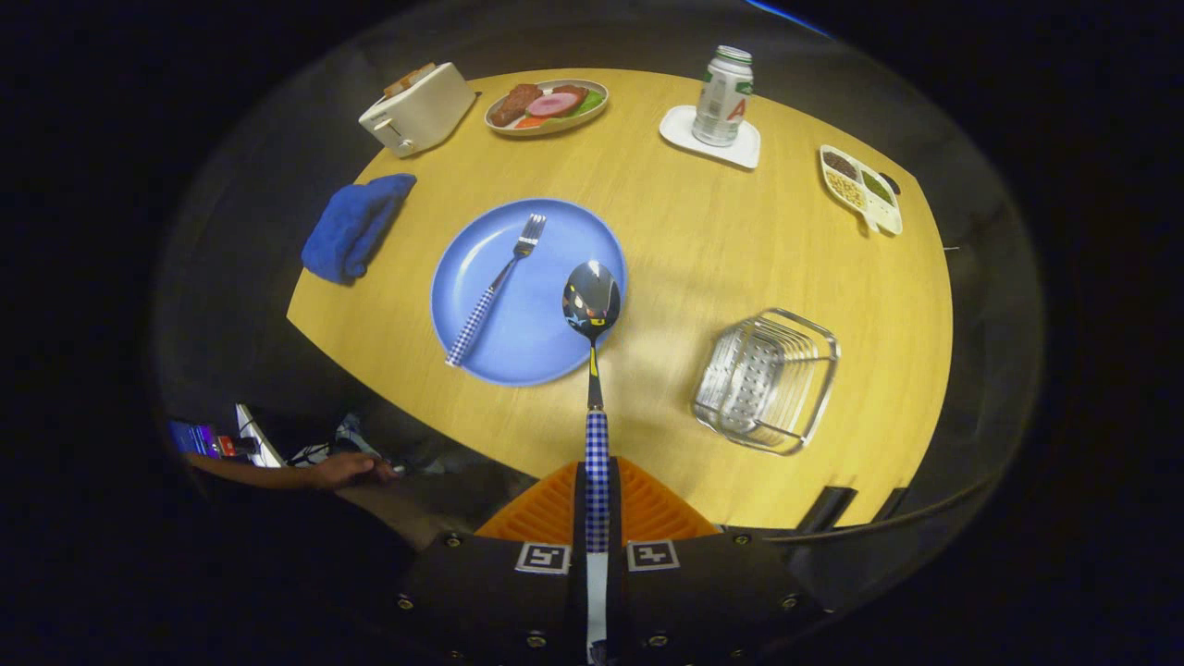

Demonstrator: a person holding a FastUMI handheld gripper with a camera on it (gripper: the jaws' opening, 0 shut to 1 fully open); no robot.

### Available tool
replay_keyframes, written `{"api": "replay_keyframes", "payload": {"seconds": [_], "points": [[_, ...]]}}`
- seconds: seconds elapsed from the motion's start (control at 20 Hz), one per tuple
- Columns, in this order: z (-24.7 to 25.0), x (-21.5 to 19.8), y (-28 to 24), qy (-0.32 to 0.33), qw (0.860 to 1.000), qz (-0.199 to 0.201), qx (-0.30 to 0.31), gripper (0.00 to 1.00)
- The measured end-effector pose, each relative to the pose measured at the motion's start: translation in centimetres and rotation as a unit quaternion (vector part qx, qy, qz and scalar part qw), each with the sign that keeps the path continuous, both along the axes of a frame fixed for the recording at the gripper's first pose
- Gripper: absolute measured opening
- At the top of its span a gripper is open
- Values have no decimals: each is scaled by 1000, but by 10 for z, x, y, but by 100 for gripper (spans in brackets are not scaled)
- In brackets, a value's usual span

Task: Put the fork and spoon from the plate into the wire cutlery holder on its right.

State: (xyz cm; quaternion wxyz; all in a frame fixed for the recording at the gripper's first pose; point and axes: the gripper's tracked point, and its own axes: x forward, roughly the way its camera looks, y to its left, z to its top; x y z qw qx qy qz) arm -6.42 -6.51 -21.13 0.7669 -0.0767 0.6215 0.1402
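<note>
Glossy metal spoon point(592, 301); matt wood table point(703, 240); rough cloth towel point(354, 227); shiny wire holder point(768, 381).

From my view: spoon point(593, 370) clamped between my gripper's point(598, 504) fingers, handle running back between them, bowl out at 12 o'clock over the near-right rim of the plate point(564, 231). Fork point(495, 289) lies on the plate, left of the spoon, tines toward 1 o'clock. Wire cutlery holder point(768, 379) on the table point(703, 240) at 2 o'clock, right of the plate, apart from it. Cloth point(354, 227) at 10, left of the plate. Far edge: toaster point(418, 109) at 11, food plate point(548, 104) just right of it, can point(723, 95) on a coaster point(710, 139) at 1, divided dish point(860, 188) further right. A person's hand point(344, 470) at 9, off the table.
</note>
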Motion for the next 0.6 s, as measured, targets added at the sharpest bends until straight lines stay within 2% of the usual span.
{"api": "replay_keyframes", "payload": {"seconds": [0.2, 0.4, 0.6], "points": [[23, -19, -67, 36, 999, -10, -37, 8], [16, -28, -108, 107, 990, 28, -89, 8], [17, -8, -126, 161, 975, 76, -130, 8]]}}
